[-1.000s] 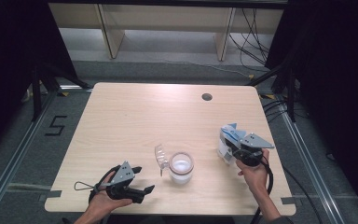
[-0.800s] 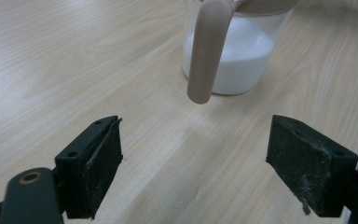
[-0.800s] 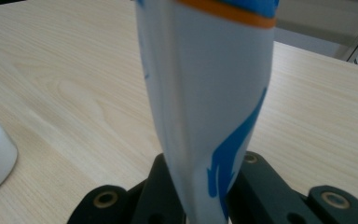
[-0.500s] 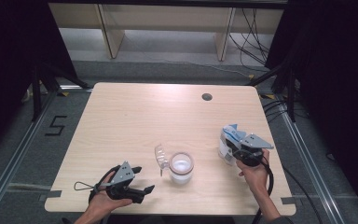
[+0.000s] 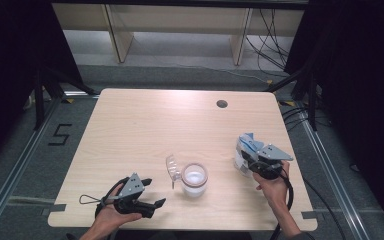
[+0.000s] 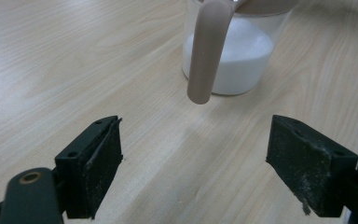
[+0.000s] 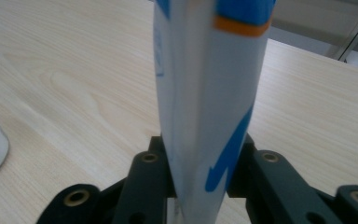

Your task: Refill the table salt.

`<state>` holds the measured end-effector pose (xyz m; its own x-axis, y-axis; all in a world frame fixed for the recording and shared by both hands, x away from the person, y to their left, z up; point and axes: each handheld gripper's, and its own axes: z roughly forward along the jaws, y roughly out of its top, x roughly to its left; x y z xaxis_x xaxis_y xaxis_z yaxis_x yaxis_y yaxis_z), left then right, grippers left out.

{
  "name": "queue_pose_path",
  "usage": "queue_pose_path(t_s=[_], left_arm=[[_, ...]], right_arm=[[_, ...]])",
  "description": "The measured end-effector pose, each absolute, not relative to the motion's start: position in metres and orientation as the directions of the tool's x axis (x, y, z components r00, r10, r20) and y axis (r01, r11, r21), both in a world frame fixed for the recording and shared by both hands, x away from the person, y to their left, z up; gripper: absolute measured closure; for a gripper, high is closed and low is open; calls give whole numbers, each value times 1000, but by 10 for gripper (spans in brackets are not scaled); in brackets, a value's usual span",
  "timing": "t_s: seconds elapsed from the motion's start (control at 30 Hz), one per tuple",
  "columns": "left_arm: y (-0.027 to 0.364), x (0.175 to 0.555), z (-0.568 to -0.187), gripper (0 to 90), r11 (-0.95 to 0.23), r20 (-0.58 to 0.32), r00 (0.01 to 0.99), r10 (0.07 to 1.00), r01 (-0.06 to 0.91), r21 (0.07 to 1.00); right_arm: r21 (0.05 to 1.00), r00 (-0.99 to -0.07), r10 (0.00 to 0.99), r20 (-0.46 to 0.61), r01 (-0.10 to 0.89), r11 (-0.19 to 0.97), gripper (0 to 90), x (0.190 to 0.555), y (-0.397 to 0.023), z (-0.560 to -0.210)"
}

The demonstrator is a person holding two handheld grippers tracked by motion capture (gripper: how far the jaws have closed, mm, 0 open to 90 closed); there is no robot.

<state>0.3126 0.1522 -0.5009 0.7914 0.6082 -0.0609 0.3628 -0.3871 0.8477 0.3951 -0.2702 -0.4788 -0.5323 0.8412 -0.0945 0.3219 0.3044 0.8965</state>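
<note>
Nearest the person, the left gripper [image 5: 147,195] is lying low at the table's [image 5: 145,130] front edge, its jaws standing spread with nothing between them. Just ahead of them the clear jar [image 6: 235,56] of white powder is standing upright, its hinged lid's tab [image 6: 207,51] hanging down toward the jaws. Farther right, the right gripper [image 5: 247,162] is flanking an upright white-and-blue pouch [image 7: 209,93]; its jaws have just been opening, the pouch still standing between them, long axis vertical. The left hand [image 5: 111,220] is the nearer one to the jar
</note>
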Motion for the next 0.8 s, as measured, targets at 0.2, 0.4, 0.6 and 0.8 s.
queue_pose_path(t_s=[0.2,0.4,0.6,0.8], left_arm=[[152,313,-501,173,-393,-55,793,606,359,847],[152,313,-501,173,-396,-50,796,603,353,847],[152,313,-501,174,-386,-62,792,608,363,848],[153,313,-501,173,-392,-55,796,602,355,849]], right_arm=[[894,-530,843,-96,326,307,695,394,-270,-477],[899,-523,847,-90,323,295,636,395,-271,-477],[900,-512,855,-88,328,288,573,394,-271,-476],[899,-506,862,-27,365,243,538,392,-269,-475]])
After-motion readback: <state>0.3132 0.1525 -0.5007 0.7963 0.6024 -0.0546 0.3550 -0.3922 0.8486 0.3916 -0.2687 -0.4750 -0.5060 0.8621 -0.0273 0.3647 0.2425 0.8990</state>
